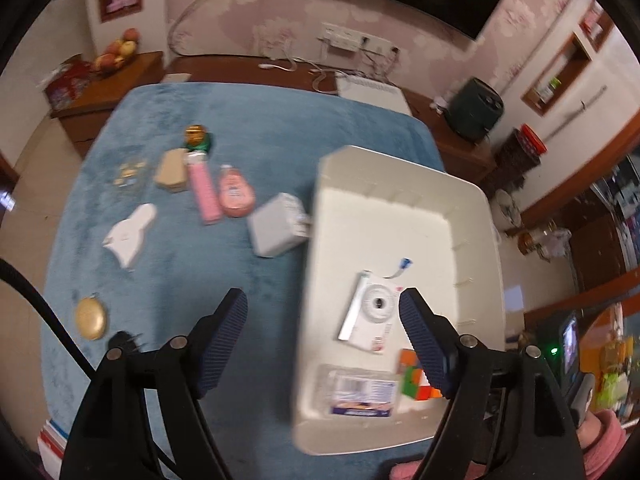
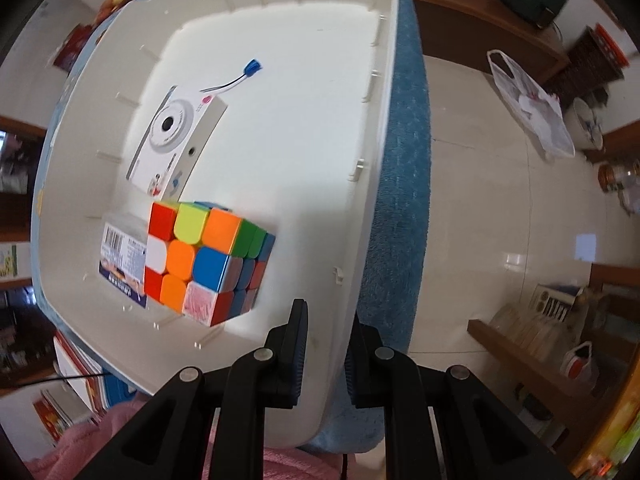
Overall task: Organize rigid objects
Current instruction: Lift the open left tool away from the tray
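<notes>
Left wrist view has the left gripper point(image 1: 322, 316) spread wide and empty above the bin's point(image 1: 472, 208) near-left edge, right gripper point(image 2: 326, 354) pinching its near rim, so I'd reach for the grey box point(image 1: 276, 230) left of it on the desk point(image 1: 248, 120).

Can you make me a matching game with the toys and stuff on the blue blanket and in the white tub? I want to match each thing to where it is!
Things:
1. puzzle cube
2. gold round case
3. pink tube
4. right hand-held gripper

Places:
A. on the blue blanket, beside a peach-coloured bottle
B. clamped on the rim of the white tub
C. inside the white tub, next to the white camera box
D. alone near the blanket's left edge

Pairs: 1-C, 2-D, 3-A, 4-B
</notes>
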